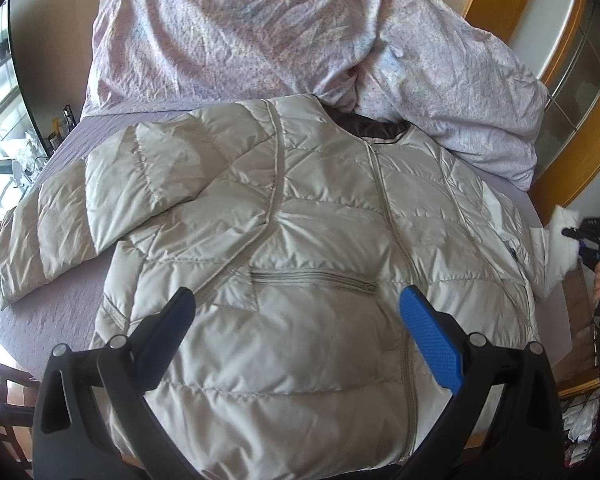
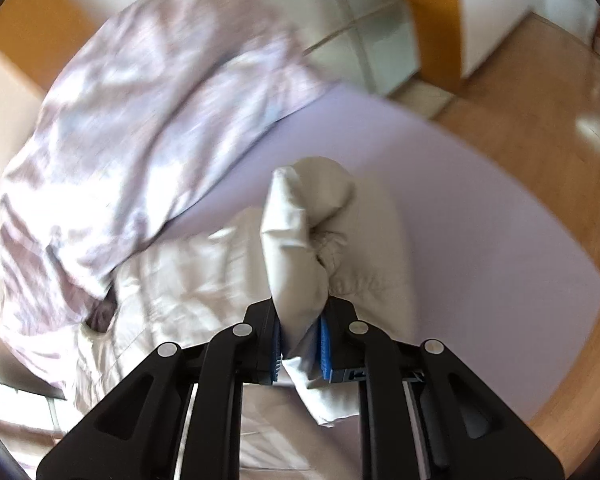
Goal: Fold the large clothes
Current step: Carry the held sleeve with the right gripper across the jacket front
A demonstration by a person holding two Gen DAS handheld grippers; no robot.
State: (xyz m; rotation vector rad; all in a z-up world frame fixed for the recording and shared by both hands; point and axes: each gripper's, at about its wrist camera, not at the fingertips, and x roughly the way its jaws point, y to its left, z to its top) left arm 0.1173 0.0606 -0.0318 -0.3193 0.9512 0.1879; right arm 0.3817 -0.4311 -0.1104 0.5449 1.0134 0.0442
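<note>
A pale beige quilted puffer jacket (image 1: 300,232) lies front up and zipped on the bed, collar toward the far side. Its left sleeve (image 1: 80,216) is spread out to the left. My left gripper (image 1: 296,304) is open and empty, hovering over the jacket's lower front. My right gripper (image 2: 300,320) is shut on the cuff of the jacket's right sleeve (image 2: 304,232) and holds it lifted above the bed; it also shows at the right edge of the left wrist view (image 1: 580,236). The right wrist view is blurred.
A crumpled pale floral duvet (image 1: 284,32) is heaped along the far side of the bed. The lilac sheet (image 2: 460,200) shows beside the jacket. A wooden floor (image 2: 540,120) and wardrobe (image 1: 560,60) lie to the right. A glass wall (image 1: 4,120) stands at the left.
</note>
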